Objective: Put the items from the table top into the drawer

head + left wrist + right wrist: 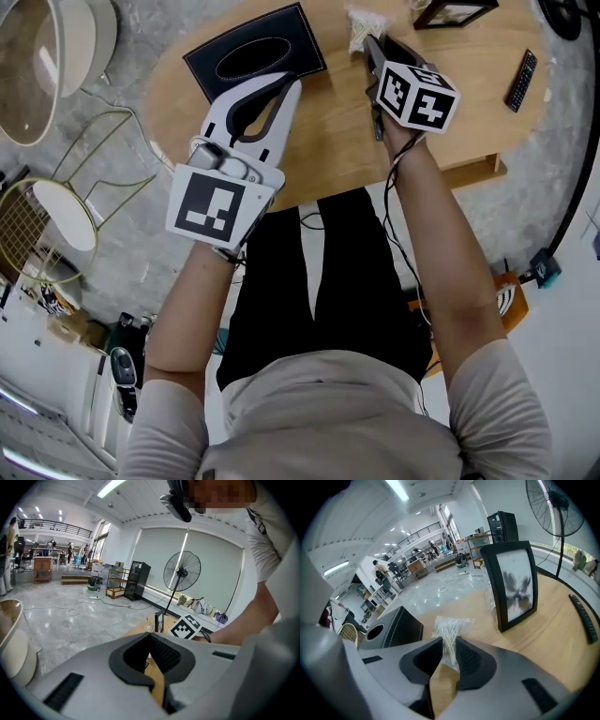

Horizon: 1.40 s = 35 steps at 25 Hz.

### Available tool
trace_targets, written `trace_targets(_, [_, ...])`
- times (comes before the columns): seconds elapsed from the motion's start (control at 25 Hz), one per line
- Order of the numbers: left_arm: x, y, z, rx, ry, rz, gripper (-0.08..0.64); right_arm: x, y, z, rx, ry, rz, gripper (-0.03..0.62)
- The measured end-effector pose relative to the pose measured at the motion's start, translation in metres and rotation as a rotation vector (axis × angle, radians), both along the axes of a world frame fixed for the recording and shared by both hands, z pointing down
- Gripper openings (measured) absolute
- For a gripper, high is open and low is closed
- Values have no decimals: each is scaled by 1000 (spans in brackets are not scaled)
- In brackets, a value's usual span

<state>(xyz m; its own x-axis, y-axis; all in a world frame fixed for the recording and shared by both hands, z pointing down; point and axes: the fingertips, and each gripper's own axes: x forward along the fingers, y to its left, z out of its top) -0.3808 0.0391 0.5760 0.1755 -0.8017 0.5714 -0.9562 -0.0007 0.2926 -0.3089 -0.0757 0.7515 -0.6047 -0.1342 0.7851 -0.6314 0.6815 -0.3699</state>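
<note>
A clear bag of cotton swabs (361,23) (450,629) lies at the far edge of the oval wooden table (328,141). My right gripper (369,43) (449,645) points down at it, and its dark pads pinch the near end of the bag. My left gripper (289,86) (151,637) hovers over the table just in front of a black tissue box (253,56) (396,627); its fingertips meet and hold nothing. No drawer shows in any view.
A black picture frame (455,11) (513,585) stands right of the bag, with a remote control (522,80) (583,616) further right. A gold wire chair (56,216) stands on the floor at the left. A standing fan (182,571) is behind the table.
</note>
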Motion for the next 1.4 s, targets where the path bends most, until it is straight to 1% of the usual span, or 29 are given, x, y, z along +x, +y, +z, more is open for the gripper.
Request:
trace_targets(0.12, [2,8,-24,22,9,11,9,5,9,-24,20,-12,8,98])
trace_targets(0.28, [6,23,-59,39,11,36,9,18,23,-66,42,-31,42,95])
trace_targets(0.36, [10,30,-80,59,5,56,9,26,30,-94,63,-37,55,95])
trace_targets(0.52, [13,43,-129,141,-20,101,9,38,46,-154,119,-61,79,94])
trace_targets(0.64, [12,60,-165,175,-35,126,9,43,60,-200,160,-90,111,93])
trace_targets(0.76, [16,83,-196,193,-18,127,9,54,80,-244,193,-114,129,92])
trace_targets(0.88, [20,109,-230,215,3,124,9,64,106,-291,231,-131,126,92])
trace_targets(1.04, [22,135,-281,276,-17,157,9,70,139,-353,297,-162,121,91])
trace_targets(1.2, [31,168,-337,330,-8,181,9,76,184,-412,347,-175,67,91])
trace_targets(1.28, [38,183,-357,351,-11,192,9,80,202,-439,379,-177,39,91])
trace_targets(1.4, [47,198,-379,377,-22,216,9,92,218,-472,421,-191,53,89])
